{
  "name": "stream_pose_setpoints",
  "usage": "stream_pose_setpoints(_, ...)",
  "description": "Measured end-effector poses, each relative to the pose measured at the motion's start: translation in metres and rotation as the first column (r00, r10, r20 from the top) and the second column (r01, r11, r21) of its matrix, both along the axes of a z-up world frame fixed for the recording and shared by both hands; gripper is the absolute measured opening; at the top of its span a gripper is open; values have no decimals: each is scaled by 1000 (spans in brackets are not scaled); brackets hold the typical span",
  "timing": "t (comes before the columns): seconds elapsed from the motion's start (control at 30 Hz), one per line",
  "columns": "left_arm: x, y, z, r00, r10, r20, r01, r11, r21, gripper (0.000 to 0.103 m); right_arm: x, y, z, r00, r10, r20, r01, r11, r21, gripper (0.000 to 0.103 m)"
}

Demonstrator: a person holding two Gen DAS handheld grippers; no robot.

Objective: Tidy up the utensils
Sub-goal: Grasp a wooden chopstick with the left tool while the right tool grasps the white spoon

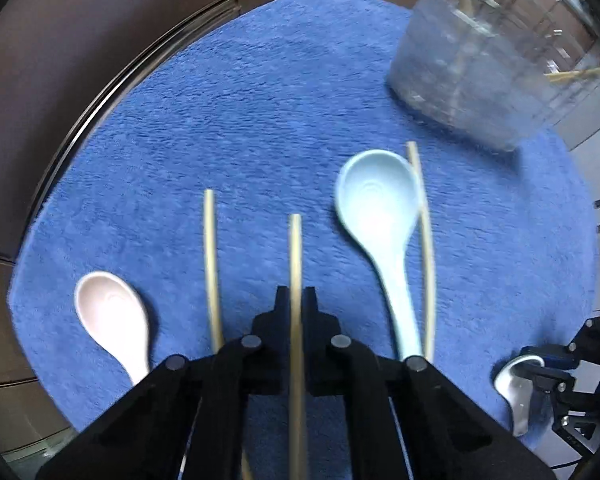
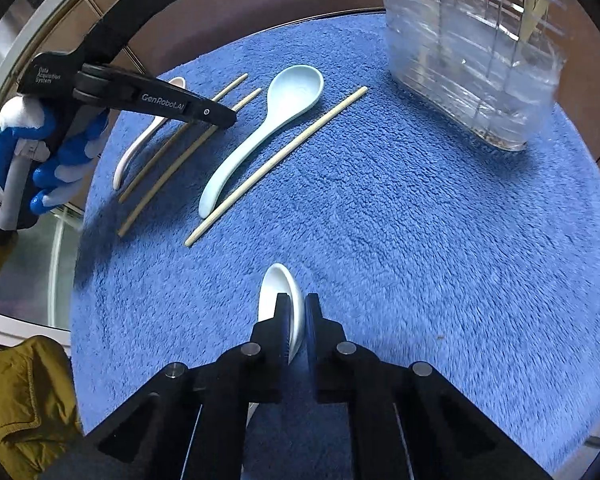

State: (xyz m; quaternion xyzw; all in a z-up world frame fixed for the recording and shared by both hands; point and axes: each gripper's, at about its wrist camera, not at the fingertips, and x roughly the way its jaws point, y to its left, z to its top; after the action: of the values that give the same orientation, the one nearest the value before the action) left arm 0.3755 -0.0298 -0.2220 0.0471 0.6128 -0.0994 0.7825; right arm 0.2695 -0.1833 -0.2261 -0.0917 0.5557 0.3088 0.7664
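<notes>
Holder: clear caddy, upper right, chopsticks already inside.
Left tool: clamped on a chopstick, frame centre.
Right tool: clamped on a white spoon — pickup step.
Next: lift both, carry to the caddy.

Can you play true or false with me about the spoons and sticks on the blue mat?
1. The left tool is pinching a chopstick. True.

2. The right tool is holding a chopstick. False: it is closed on a white spoon.

3. The light blue spoon is already inside the clear holder. False: it lies on the blue mat, apart from the holder.

4. A chopstick lies right beside the light blue spoon. True.

5. The clear holder already has chopsticks standing in it. True.

6. The pale pink spoon is stacked on the light blue spoon. False: they lie apart, with chopsticks between them.
</notes>
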Motion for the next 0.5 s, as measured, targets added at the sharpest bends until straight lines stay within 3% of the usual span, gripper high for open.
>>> stream_pose_setpoints(0.2, -39, 0, 30, 986, -33, 161, 48, 995, -87, 5, -29, -11, 25, 994, -59, 90, 59, 998, 2, 7)
stream_pose_setpoints(0.33, -61, 4, 62, 957, -32, 289, 71, 990, -124, 5, -50, -22, 49, 979, -112, 171, 110, 994, 23, 7)
stream_pose_setpoints(0.5, -81, 0, 108, 903, -36, 429, 116, 980, -162, 5, -57, -14, 87, 942, -182, 283, 170, 983, 67, 7)
